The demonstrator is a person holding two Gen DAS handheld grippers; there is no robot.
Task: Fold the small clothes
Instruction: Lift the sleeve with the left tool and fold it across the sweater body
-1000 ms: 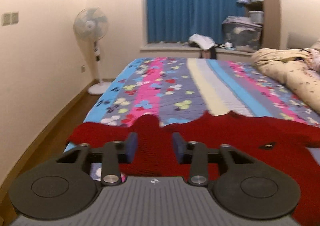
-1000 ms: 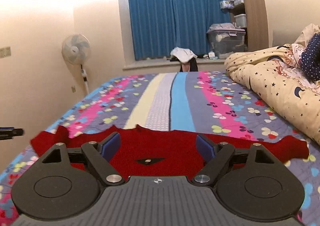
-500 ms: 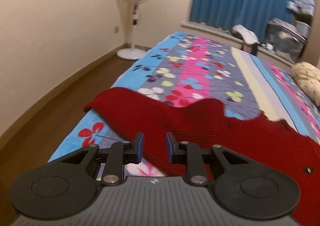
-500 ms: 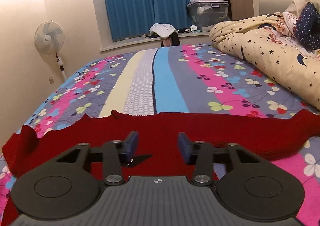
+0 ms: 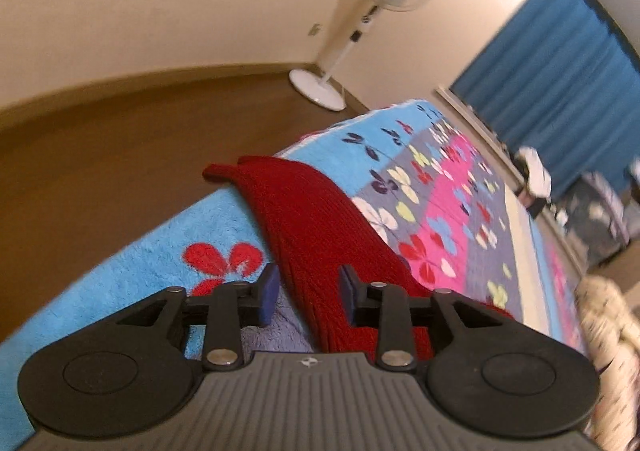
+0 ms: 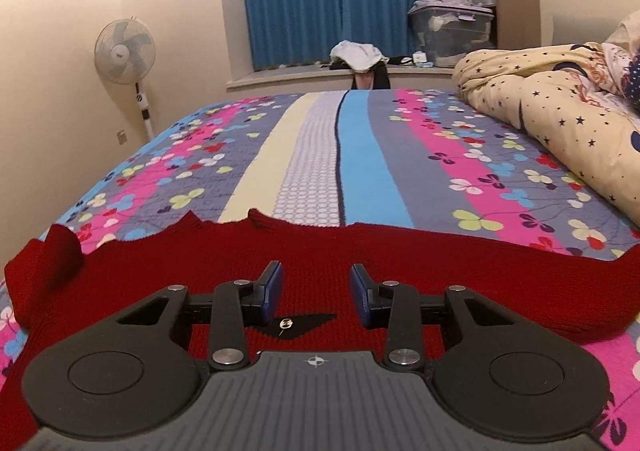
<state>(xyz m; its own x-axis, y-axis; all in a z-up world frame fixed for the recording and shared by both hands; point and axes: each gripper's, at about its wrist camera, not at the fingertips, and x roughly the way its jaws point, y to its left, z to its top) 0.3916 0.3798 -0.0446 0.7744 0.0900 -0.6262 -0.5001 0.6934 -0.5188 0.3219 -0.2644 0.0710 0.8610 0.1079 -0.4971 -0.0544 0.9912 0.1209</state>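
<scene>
My left tongs [image 5: 306, 293] have swung out to the sleeve.
They now straddle the red sweater [image 6: 248, 255] sleeve at the bed [image 6: 360, 155] edge, part open, gripping nothing; right tongs [image 6: 316, 293] have narrowed, empty, over its chest. Sleeve fold comes next.

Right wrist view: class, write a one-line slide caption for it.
Open right gripper poised over a red knitted garment spread across a floral striped bedspread.

Red sweater [image 6: 224, 263] ribbed knit; bedspread [image 5: 160, 251] fluffy fleece; floor [image 5: 100, 155] smooth wood.
</scene>
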